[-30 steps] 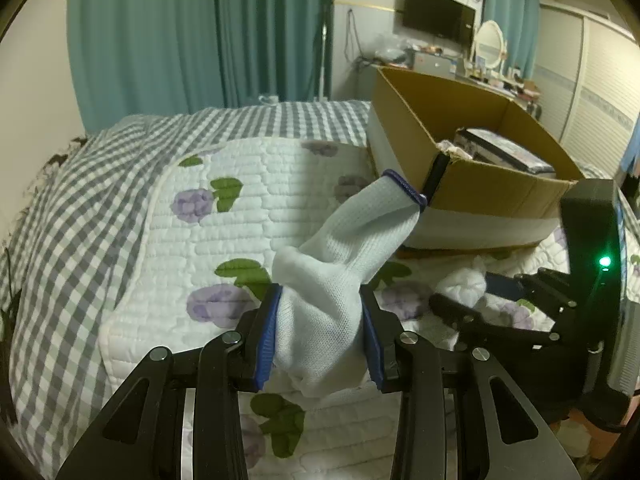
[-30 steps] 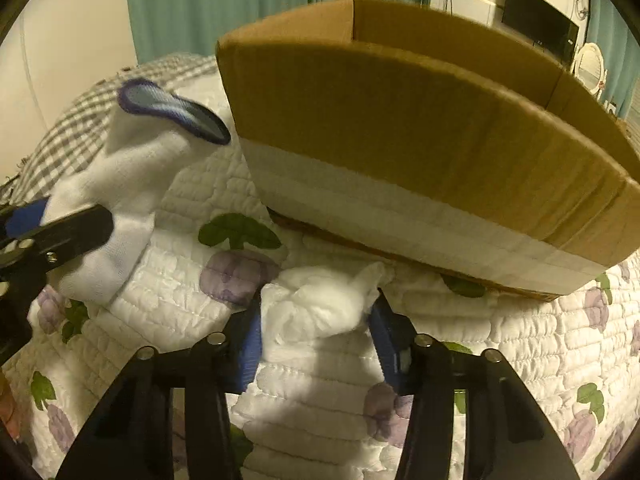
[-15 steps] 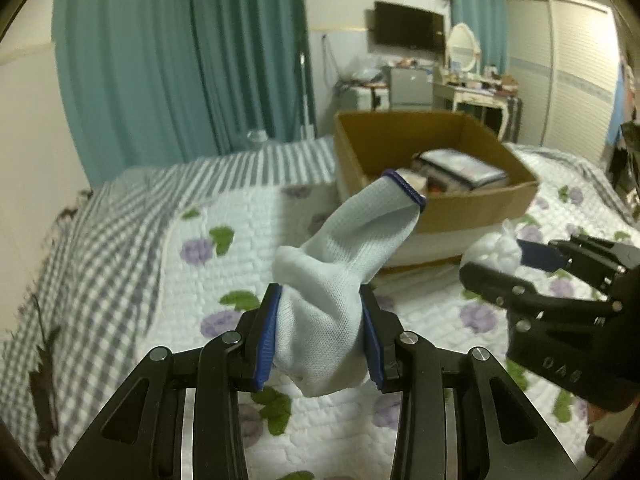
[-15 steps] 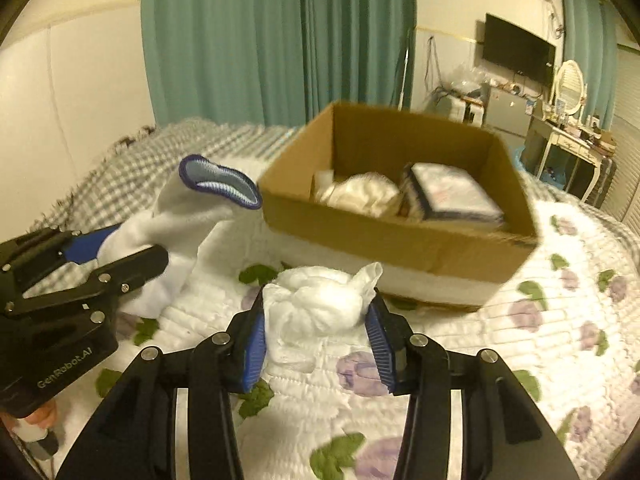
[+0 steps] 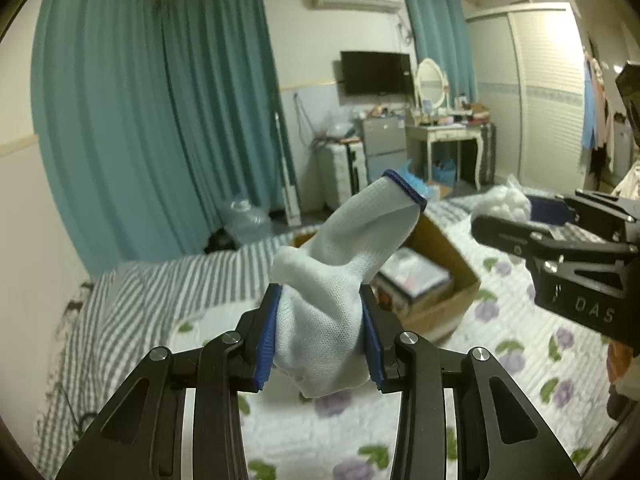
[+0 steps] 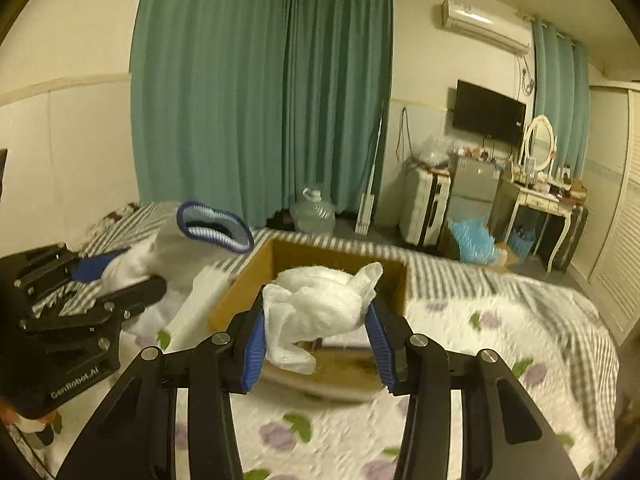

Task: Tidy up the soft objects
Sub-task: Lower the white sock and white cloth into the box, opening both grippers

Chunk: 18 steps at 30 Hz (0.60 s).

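One cardboard box sat open on the floral quilt, with a flat packaged item lying inside it. Above and just left of the box, the left gripper had its jaws clamped on the toe end of a white sock, whose blue cuff stood up over the box. Above the box's near side, the right gripper had its jaws pressed against a crumpled white cloth bundle, held clear of the quilt.
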Available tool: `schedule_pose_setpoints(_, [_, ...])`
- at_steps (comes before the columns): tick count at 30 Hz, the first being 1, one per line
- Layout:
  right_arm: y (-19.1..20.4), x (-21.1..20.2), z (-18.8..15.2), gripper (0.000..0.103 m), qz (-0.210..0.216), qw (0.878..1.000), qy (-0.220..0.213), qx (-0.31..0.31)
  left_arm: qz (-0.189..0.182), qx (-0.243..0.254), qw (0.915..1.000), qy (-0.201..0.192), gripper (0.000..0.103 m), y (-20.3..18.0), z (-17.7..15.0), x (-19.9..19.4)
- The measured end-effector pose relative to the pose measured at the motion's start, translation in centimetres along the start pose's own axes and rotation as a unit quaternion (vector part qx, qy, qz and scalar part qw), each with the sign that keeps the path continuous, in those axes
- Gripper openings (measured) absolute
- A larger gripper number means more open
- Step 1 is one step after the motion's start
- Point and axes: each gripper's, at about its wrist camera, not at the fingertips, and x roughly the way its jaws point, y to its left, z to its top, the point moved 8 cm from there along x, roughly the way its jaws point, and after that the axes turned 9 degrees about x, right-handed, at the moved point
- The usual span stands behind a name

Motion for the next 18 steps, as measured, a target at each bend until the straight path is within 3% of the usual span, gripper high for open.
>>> schedule_pose_setpoints(9, [-3.5, 5.7, 4.4, 0.045, 0.01, 1.0, -0.004, 0.016, -0.006, -0.005, 0.9999, 0.009, 0.037, -0.2, 3.6, 4.9])
schedule_pose_setpoints(14, [-5.0, 10.9, 3.9, 0.045, 0.01, 1.0, 0.02, 0.018, -0.006, -0.003, 0.9991, 0.043, 0.036, -1.2, 3.9, 10.0])
schedule_pose_setpoints(18, [-6.5, 15.6, 2.5, 0.045, 0.02, 0.997, 0.055, 0.042, -0.004, -0.009, 0.9956, 0.093, 0.036, -2.0, 3.1, 14.7])
